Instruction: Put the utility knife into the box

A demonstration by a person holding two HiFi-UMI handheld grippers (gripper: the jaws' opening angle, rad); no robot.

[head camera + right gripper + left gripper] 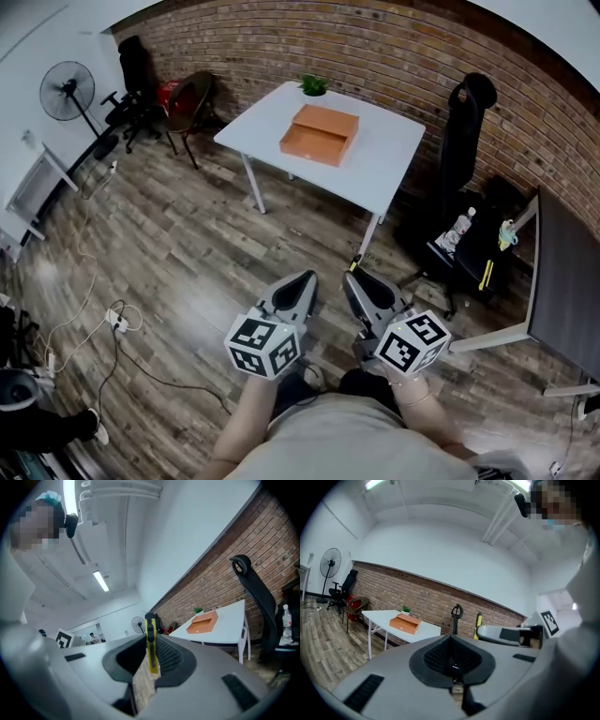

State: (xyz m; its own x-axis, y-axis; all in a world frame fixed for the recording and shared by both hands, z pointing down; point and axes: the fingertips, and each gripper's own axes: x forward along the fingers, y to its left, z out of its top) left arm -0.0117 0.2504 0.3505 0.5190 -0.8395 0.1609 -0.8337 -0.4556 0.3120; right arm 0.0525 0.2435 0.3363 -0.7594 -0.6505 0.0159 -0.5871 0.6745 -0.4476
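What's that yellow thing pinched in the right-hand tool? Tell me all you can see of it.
It is a utility knife: a slim yellow body, plastic by the look, with a black strip along its edge. It stands on edge, clamped between the ribbed black pads of the right gripper, with its end poking out past the jaws. Nothing else touches it. Whether a blade is out cannot be told.

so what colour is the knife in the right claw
Yellow, with a dark part near the top. The knife shows best in the right gripper view.
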